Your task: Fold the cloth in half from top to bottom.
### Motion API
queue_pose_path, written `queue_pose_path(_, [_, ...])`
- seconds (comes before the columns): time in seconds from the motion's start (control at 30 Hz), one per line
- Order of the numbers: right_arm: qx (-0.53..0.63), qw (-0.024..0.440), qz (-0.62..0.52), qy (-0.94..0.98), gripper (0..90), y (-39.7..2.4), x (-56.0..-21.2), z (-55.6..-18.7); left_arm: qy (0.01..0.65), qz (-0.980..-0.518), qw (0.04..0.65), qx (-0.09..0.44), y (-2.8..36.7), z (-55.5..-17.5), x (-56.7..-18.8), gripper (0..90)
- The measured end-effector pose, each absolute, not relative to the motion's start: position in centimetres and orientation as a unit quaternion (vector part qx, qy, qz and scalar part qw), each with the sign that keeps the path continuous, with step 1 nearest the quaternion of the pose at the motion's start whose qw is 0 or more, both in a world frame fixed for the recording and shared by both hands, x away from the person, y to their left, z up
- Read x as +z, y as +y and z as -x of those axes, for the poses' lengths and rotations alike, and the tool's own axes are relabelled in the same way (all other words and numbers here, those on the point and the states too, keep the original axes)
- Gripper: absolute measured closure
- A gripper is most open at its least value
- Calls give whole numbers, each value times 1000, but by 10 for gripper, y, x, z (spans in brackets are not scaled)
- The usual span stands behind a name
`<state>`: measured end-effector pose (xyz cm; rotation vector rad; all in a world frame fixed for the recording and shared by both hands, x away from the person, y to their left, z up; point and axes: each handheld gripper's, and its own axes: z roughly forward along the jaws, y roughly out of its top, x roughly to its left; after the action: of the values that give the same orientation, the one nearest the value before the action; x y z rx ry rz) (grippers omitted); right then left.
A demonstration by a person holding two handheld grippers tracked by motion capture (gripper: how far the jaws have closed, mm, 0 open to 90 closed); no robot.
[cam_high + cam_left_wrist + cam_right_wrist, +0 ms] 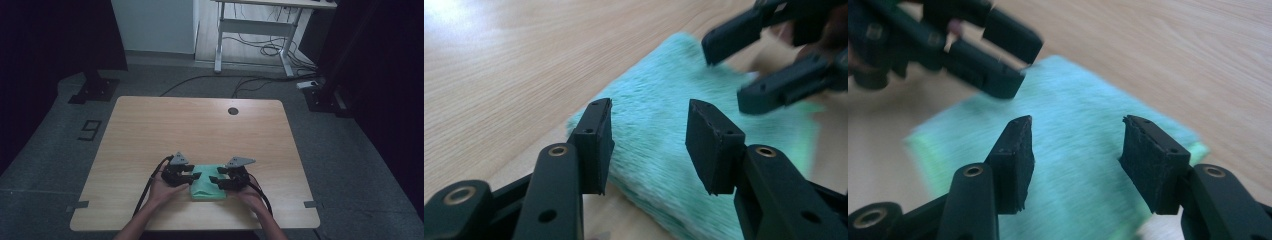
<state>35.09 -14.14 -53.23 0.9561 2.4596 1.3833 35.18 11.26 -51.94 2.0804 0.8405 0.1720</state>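
Both your grippers sit over the folded green cloth, gripping nothing.

The green cloth (206, 186) lies flat near the front edge of the wooden table (200, 125), between your hands. Your left gripper (649, 145) holds its jaws well apart above the cloth's near end, pads clear of the pile. Your right gripper (1075, 160) faces it from the other side, jaws likewise parted over the cloth with nothing pinched between them.
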Motion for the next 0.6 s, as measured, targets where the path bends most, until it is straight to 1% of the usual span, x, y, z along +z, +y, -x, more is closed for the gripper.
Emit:
queue_pose_path(0.1, [461,77,-303,831,447,-143,-532,-338,327,-842,424,69,114,-342,-518,529])
queue_pose_path(0.23, [450,73,-303,837,418,-144,-541,-328,323,-853,405,59,111,-337,-527,510])
queue_pose_path(0.37, [443,81,-302,840,404,-143,-547,-323,324,-859,392,55,107,-334,-538,495])
queue_pose_path(0.6, [439,94,-298,842,407,-141,-551,-321,320,-862,387,64,105,-333,-541,492])
